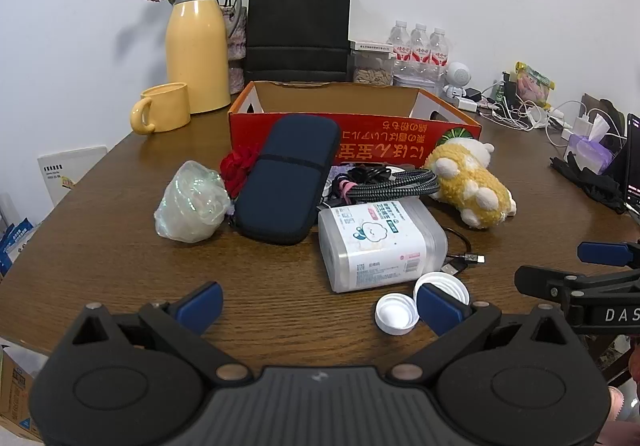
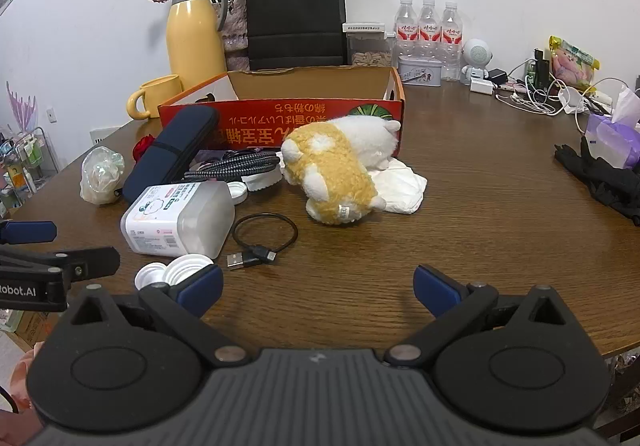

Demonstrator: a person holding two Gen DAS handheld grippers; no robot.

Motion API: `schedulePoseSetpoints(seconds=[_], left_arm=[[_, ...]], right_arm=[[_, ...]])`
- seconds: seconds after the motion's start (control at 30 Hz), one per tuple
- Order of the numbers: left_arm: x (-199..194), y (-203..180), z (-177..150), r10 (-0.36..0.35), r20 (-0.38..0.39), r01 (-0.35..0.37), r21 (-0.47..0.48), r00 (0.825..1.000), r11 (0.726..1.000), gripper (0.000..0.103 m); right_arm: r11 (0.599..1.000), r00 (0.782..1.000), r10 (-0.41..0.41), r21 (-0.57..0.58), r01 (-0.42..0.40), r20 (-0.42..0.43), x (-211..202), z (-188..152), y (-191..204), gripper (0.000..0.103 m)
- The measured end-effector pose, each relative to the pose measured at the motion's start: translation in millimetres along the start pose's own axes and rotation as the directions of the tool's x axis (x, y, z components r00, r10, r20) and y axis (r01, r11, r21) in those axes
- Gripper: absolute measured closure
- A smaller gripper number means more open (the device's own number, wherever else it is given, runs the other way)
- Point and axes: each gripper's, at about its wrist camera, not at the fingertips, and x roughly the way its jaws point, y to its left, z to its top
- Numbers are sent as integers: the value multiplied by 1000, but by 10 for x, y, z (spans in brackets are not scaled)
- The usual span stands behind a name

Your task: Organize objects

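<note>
Reading "Robot.AI" on left claw [image 2: 44,246], jaws wide

My grippers are black with blue pads [image 1: 202,304], over a brown wood-grain table [image 2: 500,206]. Near me lie two white caps [image 1: 397,314], a clear tub [image 1: 380,242] with a white label, a black cable [image 2: 264,236] and a yellow-and-white plush [image 2: 332,166]. Farther off are a navy case [image 1: 288,178], a red-orange box [image 1: 356,126], a yellow jug [image 1: 196,42] with a grey collar, a yellow mug [image 1: 164,108] and a black bag [image 1: 298,22].

The box [image 1: 352,126] sits mid-table [image 1: 120,246]; before it (left to right) lie pouch [image 1: 286,174], cables [image 1: 384,182], plush toy [image 1: 472,182]; jug [image 1: 196,46] behind-left.
</note>
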Motion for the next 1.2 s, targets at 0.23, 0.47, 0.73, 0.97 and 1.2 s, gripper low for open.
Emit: schedulePoseSetpoints(seconds=[0.23,0.47,0.73,0.97,1.2], left_arm=[[2,-15,-21,1,-2,-1,0,1000,1000,0],[3,-13,-23,0,-3,0,-1,1000,1000,0],[13,-21,-43,-1,-5,1,-1,1000,1000,0],[13,-19,-41,-2,-6,2,-1,1000,1000,0],[13,-18,-40,-2,-6,2,-1,1000,1000,0]], right_arm=[[1000,1000,0,0,0,-1,-1,-3,0,0],[1000,1000,0,1,0,-3,3,-6,-1,0],[1000,1000,0,1,0,-3,6,-10,2,0],[1000,1000,0,1,0,-4,7,-12,4,0],[1000,1000,0,1,0,-5,5,-12,3,0]])
